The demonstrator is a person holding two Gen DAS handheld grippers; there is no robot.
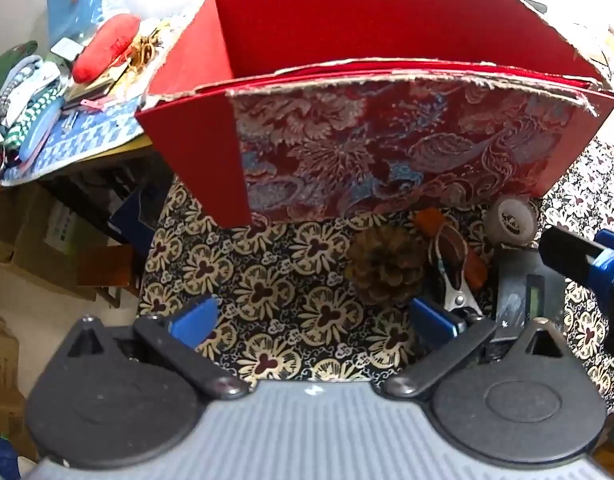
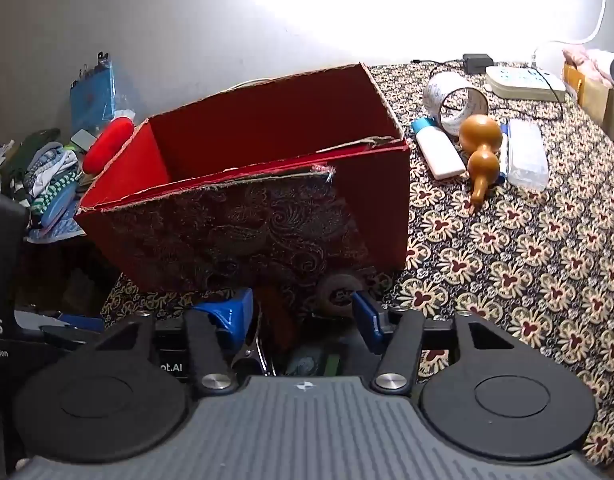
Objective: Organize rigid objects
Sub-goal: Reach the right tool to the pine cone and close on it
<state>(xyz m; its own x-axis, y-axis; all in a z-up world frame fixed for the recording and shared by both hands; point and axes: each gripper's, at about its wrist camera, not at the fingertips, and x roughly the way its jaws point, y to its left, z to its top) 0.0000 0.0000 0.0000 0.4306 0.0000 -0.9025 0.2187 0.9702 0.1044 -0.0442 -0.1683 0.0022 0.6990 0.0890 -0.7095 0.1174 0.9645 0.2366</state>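
Hovering, left gripper [image 1: 313, 320] fingers apart, empty; pinecone [image 1: 385, 266] just ahead. Right gripper [image 2: 303, 314] fingers apart, empty; box [image 2: 251, 200] beyond hides its floor; clip [image 2: 253, 354] half-hidden.

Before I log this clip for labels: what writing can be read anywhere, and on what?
"ot.AI": white letters, cut off, on the dark device below the right gripper.
"AS" and "uisition", cut off: on the black box at the left edge.
Print on the tape roll and the small roll: too blurred to read.
Nothing legible on the red box.
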